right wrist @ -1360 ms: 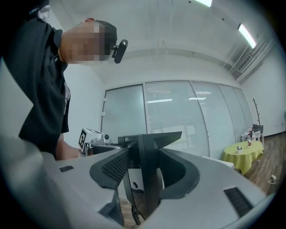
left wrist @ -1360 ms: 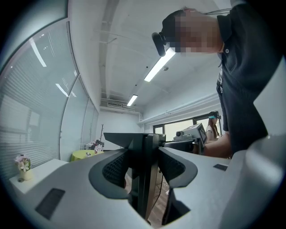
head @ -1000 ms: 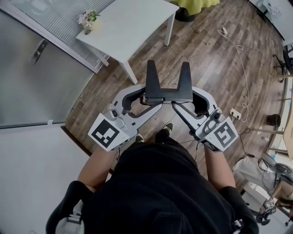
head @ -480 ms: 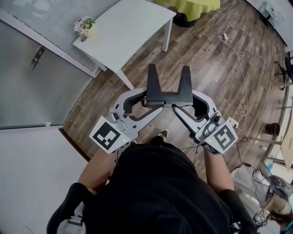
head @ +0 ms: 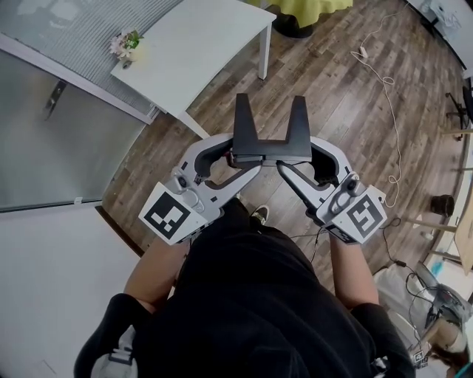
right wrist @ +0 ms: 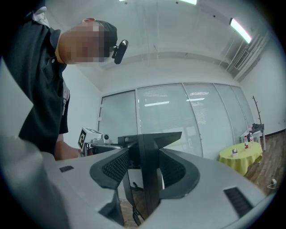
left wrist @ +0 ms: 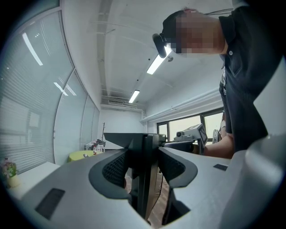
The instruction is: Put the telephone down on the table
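The telephone (head: 269,140) is a black piece with two upright prongs, held in the air over the wooden floor in front of the person. My left gripper (head: 236,156) is shut on its left end, my right gripper (head: 288,159) on its right end. In the left gripper view the pads (left wrist: 117,167) press on the black telephone (left wrist: 144,156) from both sides. The right gripper view shows the same: its pads (right wrist: 117,166) clamp the telephone's dark edge (right wrist: 149,172). The white table (head: 199,44) stands ahead and to the left, apart from the telephone.
A small pot of flowers (head: 124,43) sits at the table's far left corner. A glass partition (head: 44,140) runs along the left. A round yellow-green table (head: 307,7) stands beyond. A white cable (head: 384,74) trails over the floor at right.
Both grippers have travelled together across the floor with the telephone still clamped between them. In the head view the white table and flowers have drifted left and slightly down.
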Demonstrator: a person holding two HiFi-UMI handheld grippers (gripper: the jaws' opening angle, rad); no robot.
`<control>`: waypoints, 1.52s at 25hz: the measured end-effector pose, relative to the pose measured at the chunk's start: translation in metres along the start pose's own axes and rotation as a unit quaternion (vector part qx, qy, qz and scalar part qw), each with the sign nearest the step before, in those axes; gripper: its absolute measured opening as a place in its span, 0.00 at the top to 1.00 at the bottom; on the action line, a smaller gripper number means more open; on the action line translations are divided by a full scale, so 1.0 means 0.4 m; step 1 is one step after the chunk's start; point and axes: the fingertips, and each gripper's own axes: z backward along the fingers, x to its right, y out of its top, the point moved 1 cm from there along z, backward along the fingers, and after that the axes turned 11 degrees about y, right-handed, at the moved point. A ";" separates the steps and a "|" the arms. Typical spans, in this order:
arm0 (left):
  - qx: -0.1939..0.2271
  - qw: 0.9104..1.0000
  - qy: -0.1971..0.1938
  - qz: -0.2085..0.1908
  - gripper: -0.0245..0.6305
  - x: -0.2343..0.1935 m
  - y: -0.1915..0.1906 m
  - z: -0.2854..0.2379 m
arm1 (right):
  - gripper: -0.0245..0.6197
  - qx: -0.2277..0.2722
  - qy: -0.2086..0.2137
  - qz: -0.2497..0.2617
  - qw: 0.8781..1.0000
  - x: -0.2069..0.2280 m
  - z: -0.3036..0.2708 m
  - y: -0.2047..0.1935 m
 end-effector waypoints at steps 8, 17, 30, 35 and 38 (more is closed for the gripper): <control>-0.002 1.000 -0.014 0.000 0.64 -0.029 -0.017 -0.075 | 0.61 -0.004 -0.014 -0.005 1.000 0.076 0.012 -0.013; 0.005 1.000 -0.029 0.006 0.64 -0.139 -0.027 -0.170 | 0.61 -0.014 -0.025 -0.001 1.000 0.206 -0.041 -0.022; 0.006 0.999 -0.041 0.012 0.64 -0.408 -0.015 -0.309 | 0.61 -0.024 -0.037 0.000 0.999 0.449 -0.216 -0.018; 0.011 0.999 -0.043 0.019 0.64 -0.509 -0.017 -0.338 | 0.61 -0.025 -0.039 0.003 0.999 0.520 -0.292 -0.024; 0.010 0.999 -0.045 0.016 0.64 -0.550 -0.013 -0.352 | 0.61 -0.024 -0.042 0.000 0.999 0.551 -0.321 -0.026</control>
